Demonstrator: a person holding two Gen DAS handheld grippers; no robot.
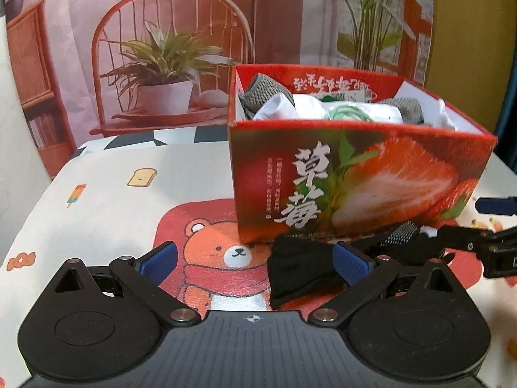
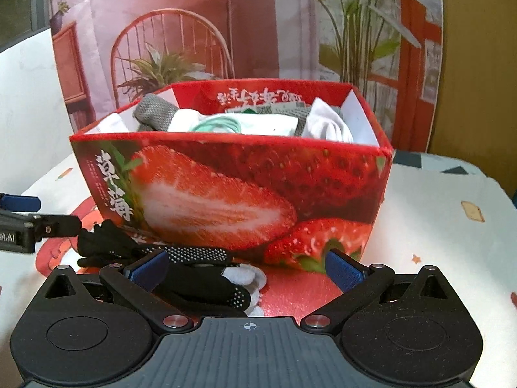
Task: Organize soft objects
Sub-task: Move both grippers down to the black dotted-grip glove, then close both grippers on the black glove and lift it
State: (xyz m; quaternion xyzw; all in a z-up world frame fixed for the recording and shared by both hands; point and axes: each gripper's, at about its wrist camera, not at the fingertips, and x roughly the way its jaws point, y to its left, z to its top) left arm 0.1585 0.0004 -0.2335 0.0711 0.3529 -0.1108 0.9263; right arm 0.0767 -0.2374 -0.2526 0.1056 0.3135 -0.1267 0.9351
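Note:
A red strawberry-print box (image 1: 355, 177) (image 2: 258, 187) stands on the table, filled with grey socks (image 1: 258, 92) and white socks (image 2: 326, 124). In front of it lies a plain black sock (image 1: 300, 274) (image 2: 103, 245), between the fingers of my open left gripper (image 1: 255, 262) and close to its right pad. My right gripper (image 2: 245, 268) is open around a black sock with white grip dots (image 2: 200, 278) and a white end. Each gripper shows at the edge of the other's view: the right gripper (image 1: 478, 220) and the left gripper (image 2: 38, 215).
The tablecloth (image 1: 129, 200) carries a bear print (image 1: 226, 252) and small food pictures. A printed backdrop (image 1: 168, 48) of a chair and potted plants hangs behind the table. The table's left edge (image 1: 38, 194) drops off beside the left gripper.

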